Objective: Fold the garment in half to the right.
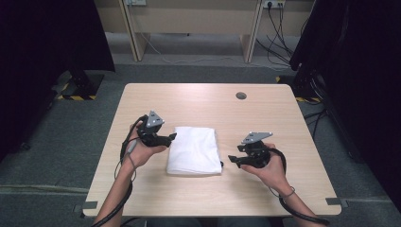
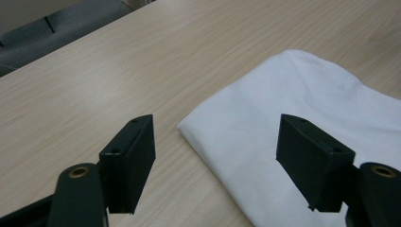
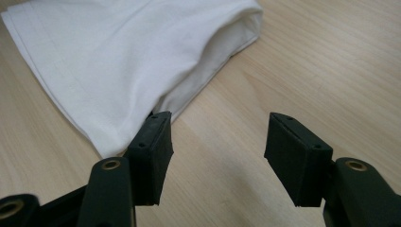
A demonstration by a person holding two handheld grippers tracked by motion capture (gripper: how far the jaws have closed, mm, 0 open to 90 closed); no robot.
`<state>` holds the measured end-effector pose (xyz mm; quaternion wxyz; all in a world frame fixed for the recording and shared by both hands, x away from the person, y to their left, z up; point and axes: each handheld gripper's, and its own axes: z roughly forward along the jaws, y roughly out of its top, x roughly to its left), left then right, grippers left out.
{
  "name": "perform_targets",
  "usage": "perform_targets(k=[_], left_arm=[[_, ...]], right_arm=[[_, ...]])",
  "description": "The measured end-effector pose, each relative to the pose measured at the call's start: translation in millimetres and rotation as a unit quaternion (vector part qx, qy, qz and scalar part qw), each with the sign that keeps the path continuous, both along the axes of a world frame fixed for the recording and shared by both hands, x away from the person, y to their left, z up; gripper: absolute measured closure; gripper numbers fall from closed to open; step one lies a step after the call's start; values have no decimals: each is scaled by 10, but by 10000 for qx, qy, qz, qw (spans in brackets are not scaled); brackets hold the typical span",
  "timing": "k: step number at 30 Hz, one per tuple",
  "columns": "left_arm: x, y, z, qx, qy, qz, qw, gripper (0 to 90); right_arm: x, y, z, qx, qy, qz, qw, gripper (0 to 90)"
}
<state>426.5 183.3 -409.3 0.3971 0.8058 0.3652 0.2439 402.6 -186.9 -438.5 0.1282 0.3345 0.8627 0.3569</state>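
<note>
Cloth (image 1: 194, 150), white and folded into a neat rectangle, lies flat on the wooden table (image 1: 203, 101), a little left of the middle and toward your near edge. You hold the left gripper (image 1: 171, 137) at the cloth's far left corner, its jaws pointing right and standing wide apart. From the left gripper view, that gripper (image 2: 217, 161) straddles the cloth's (image 2: 302, 127) corner: one jaw hangs over bare wood, the other over the white fabric, and neither is seen to touch it. You hold the right gripper (image 1: 233, 160) just right of the cloth's near right corner, jaws pointing left and also spread apart. In the right gripper view, the gripper (image 3: 217, 156) has one jaw right at the cloth's (image 3: 118, 56) folded edge, where the layers gape slightly; whether it touches the fabric, you cannot tell. The other jaw sits over bare table. A small round grey fitting (image 1: 241, 95) is set in the table's far right part, well apart from the cloth.
</note>
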Motion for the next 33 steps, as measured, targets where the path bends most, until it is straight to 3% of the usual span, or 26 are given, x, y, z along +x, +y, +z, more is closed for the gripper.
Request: perform_targets(k=[11,22,33], left_arm=[[-126,81,-59,-20,-68,95,9999,265],[-224,199,-76,-60,-134,221,9996,261],[-285,278,-119,-57,-115,301,9995,259]], right_arm=[[-19,-275,30,35,-13,-249,9997,396],[-42,-465,63,58,-85,-441,9990,379],[-70,-602,25,107,-18,-611,9981,364]])
